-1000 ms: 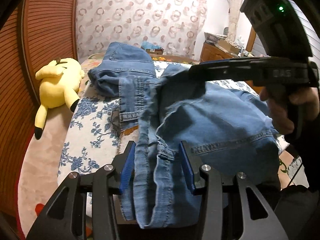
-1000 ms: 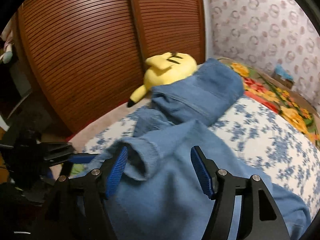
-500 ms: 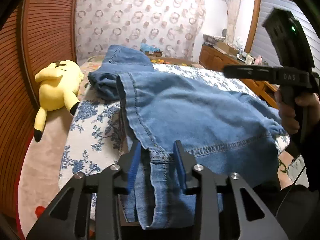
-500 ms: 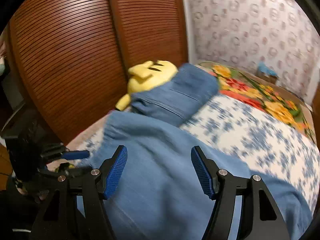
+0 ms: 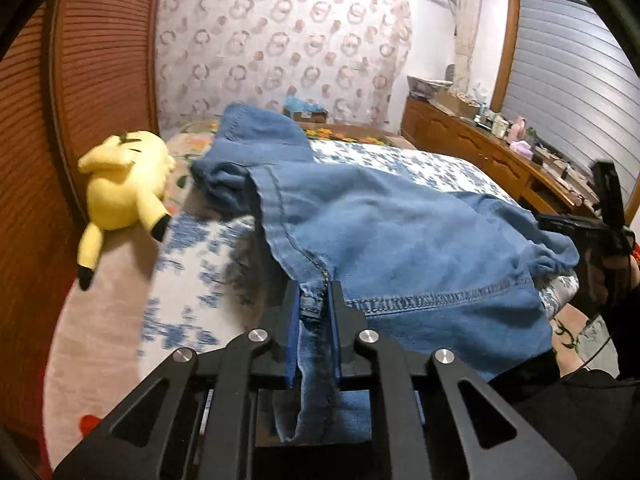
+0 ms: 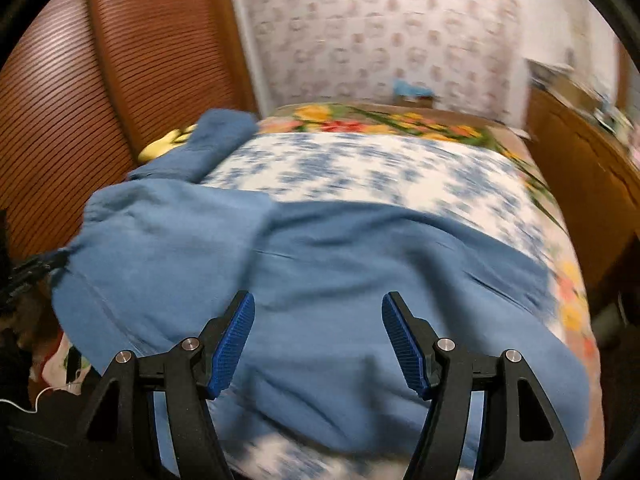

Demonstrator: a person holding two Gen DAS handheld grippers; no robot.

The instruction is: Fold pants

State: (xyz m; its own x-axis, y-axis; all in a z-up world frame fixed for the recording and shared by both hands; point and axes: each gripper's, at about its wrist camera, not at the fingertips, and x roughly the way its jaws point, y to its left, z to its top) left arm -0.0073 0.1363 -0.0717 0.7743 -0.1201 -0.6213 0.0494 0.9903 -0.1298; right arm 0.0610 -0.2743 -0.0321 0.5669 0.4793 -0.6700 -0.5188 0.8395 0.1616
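Blue denim pants (image 5: pixel 400 240) lie spread across the bed, one leg end bunched toward the far left. My left gripper (image 5: pixel 314 296) is at the near edge of the pants; its jaws are closing, and the blue pads pinch a stitched seam of the denim between them. In the right wrist view the pants (image 6: pixel 320 264) fill the near half of the bed, blurred. My right gripper (image 6: pixel 318 312) hovers over them, open, with nothing between its pads. A person's hand (image 5: pixel 608 272) holds that gripper at the bed's right edge.
The bed (image 5: pixel 420 164) has a white sheet with blue flowers. A yellow plush toy (image 5: pixel 124 176) lies at its left side against slatted wooden doors (image 5: pixel 100 60). A cluttered wooden dresser (image 5: pixel 480 156) runs along the right wall.
My left jaws have narrowed onto the denim seam. The right gripper has swung away to the right, and the pants now lie flatter and wider across the bed.
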